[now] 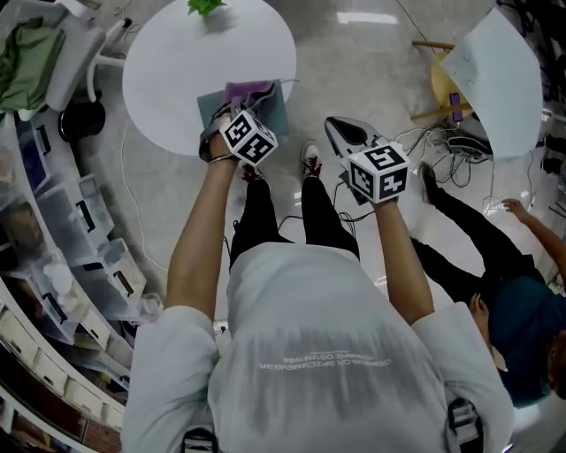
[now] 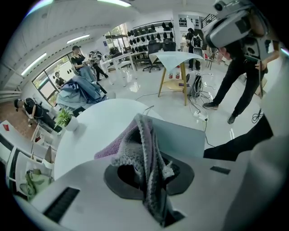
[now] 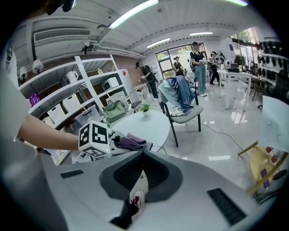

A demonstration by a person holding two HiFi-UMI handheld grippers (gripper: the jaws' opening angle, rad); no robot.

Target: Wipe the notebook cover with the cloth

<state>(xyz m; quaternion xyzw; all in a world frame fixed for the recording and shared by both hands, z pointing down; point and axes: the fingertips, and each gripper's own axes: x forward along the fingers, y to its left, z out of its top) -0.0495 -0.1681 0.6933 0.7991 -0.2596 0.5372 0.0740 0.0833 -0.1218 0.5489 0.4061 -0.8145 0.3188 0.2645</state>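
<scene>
A grey-blue notebook [image 1: 270, 113] lies at the near edge of the round white table [image 1: 177, 62]. A purple cloth [image 1: 248, 91] rests on its far part. My left gripper [image 1: 232, 115] reaches over the notebook and is shut on the cloth. In the left gripper view the cloth [image 2: 145, 149] stands bunched between the jaws, with the notebook [image 2: 187, 134] flat behind it. My right gripper [image 1: 336, 126] hovers off the table to the right, above the floor, shut and holding nothing. In the right gripper view [image 3: 142, 159] I see the left gripper's marker cube [image 3: 95, 137] and the cloth [image 3: 131, 141].
A small potted plant [image 1: 205, 7] stands at the table's far side. Shelves with storage bins [image 1: 84, 230] line the left. A second white table [image 1: 500, 75], a wooden stool [image 1: 438, 81], floor cables and a seated person [image 1: 517, 310] are to the right. A chair with clothes [image 3: 180, 97] stands beyond.
</scene>
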